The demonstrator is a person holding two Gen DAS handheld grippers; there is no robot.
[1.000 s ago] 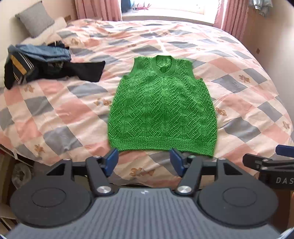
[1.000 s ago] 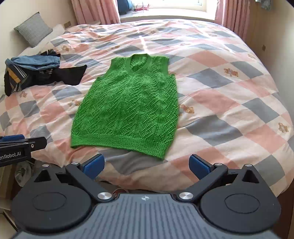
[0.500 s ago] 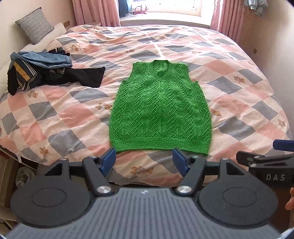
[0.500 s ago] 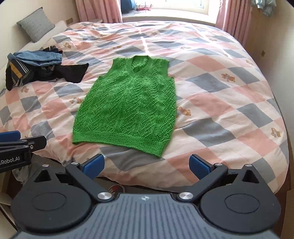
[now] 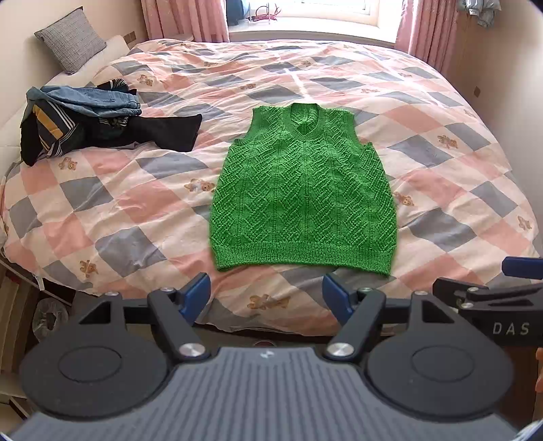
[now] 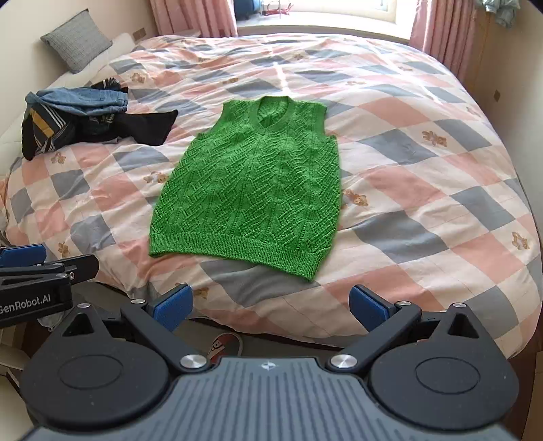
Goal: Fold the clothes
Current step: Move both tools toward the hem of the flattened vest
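As I backed both tools off over last second, green vest point(image 5: 303, 196) lay flat on bed point(image 5: 135, 210), unfolded. Left tool point(image 5: 265, 294), right tool point(image 6: 270, 305) both spread, empty; first fold pending.

Sunlit window point(image 5: 325, 13), pink curtains point(image 5: 185, 18), checked bed point(image 5: 441, 142).

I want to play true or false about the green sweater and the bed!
1. The green knit vest lies flat on the checked quilt. True.
2. The left gripper is pinching the vest's hem. False: it is open and holds nothing.
3. The pile of clothes sits left of the vest. True.
4. The right gripper is shut. False: it is open.
5. The vest has long sleeves. False: sleeveless.
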